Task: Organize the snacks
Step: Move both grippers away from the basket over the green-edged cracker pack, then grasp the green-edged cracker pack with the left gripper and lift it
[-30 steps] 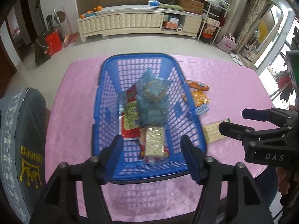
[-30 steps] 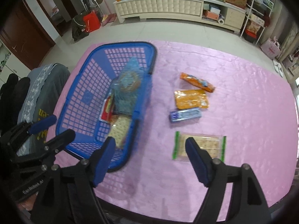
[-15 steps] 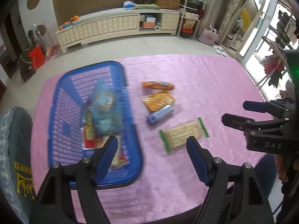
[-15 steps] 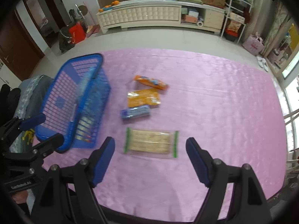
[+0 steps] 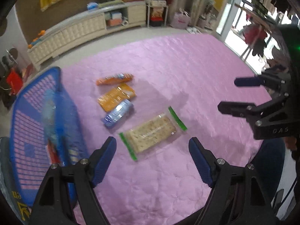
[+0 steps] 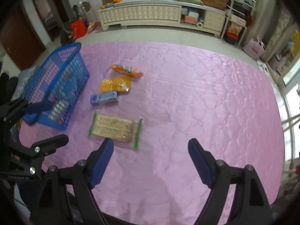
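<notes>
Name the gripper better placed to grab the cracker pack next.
Left. The left gripper is open with the cracker pack centred just ahead of its fingers. The open right gripper sits off to the pack's right side.

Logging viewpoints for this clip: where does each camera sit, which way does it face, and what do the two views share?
Left wrist: on the left gripper, angled down at the cracker pack; own open fingers show, and the right gripper at the right edge.
Right wrist: on the right gripper, angled down at the pink tablecloth; own open fingers show, and the left gripper at the left edge.
Shared: blue basket, four loose snacks, cabinet behind.
</notes>
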